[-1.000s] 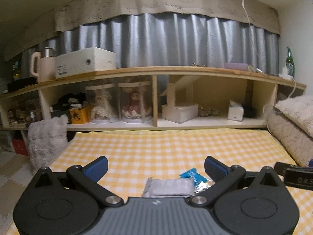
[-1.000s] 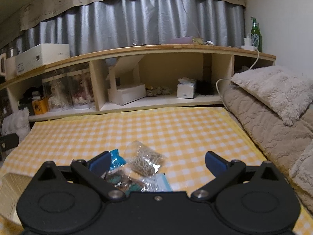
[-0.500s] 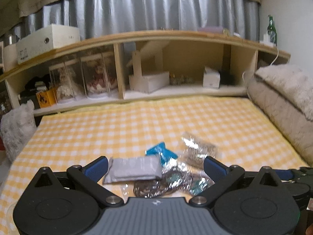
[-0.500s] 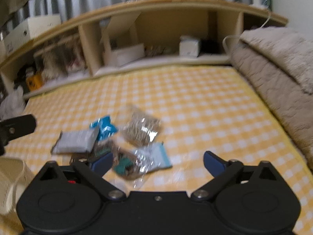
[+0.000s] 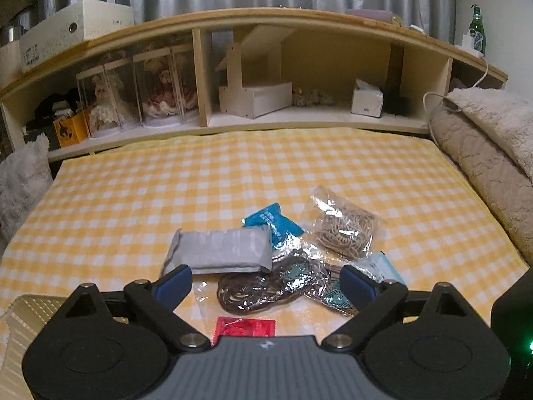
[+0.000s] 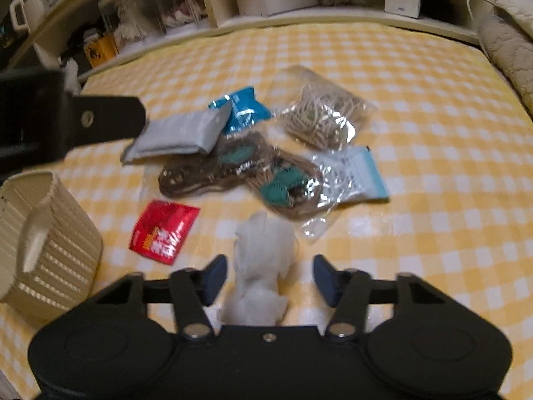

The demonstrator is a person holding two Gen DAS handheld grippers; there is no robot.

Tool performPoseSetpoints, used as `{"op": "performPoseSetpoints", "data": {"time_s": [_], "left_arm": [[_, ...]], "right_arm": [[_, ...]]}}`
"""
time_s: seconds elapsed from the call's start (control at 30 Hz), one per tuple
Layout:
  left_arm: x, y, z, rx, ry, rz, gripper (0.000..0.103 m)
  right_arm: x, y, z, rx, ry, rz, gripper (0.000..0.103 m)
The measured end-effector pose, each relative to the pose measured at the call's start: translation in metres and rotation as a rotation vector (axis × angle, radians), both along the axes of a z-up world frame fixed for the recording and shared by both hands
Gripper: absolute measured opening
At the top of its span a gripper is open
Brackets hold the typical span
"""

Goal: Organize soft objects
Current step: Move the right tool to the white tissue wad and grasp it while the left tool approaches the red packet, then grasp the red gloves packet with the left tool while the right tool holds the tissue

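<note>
Left gripper [image 5: 266, 283]: jaws wide, holding nothing, over packet pile.
Right gripper [image 6: 269, 278]: jaws wide, straddling white fluff [image 6: 263, 266].
Basket [image 6: 43, 243]: left of red packet [image 6: 163, 226].

You've got a grey pouch [image 6: 180, 133], blue packet [image 6: 241, 108], bagged cords [image 6: 321, 116] piled together on the bed, red sachet [image 6: 163, 230] and white fluff [image 6: 263, 260] lying nearer you.

My right tongs [image 6: 269, 278] stand open around a white fluffy wad [image 6: 261, 266] on the yellow checked bed [image 6: 416, 106]. Ahead lie a red packet [image 6: 163, 231], a grey pouch [image 6: 181, 133] and clear bags. A cream basket [image 6: 40, 246] sits left.
</note>
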State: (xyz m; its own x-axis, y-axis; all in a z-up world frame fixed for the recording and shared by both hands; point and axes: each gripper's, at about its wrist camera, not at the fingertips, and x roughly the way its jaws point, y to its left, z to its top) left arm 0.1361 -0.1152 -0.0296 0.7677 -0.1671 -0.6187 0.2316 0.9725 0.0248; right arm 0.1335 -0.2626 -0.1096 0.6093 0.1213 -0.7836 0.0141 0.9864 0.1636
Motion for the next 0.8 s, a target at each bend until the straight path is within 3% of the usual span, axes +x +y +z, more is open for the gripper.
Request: {"op": "performPoseSetpoints", "data": {"time_s": [0.1, 0.23, 0.63, 0.8], "left_arm": [[0.001, -0.004, -0.006, 0.015, 0.012, -0.008, 0.095], [0.000, -0.010, -0.016, 0.038, 0.028, -0.020, 0.094], [0.007, -0.015, -0.056, 0.143, 0.091, -0.004, 0.091], [0.010, -0.014, -0.068, 0.214, 0.066, -0.002, 0.091]], "right_arm": [[0.001, -0.005, -0.003, 0.036, 0.020, 0.003, 0.029], [-0.001, -0.009, 0.001, 0.039, 0.010, -0.008, 0.028], [-0.007, -0.041, 0.001, 0.045, 0.044, -0.183, 0.027], [-0.010, -0.046, 0.001, 0.045, 0.040, -0.204, 0.027]]}}
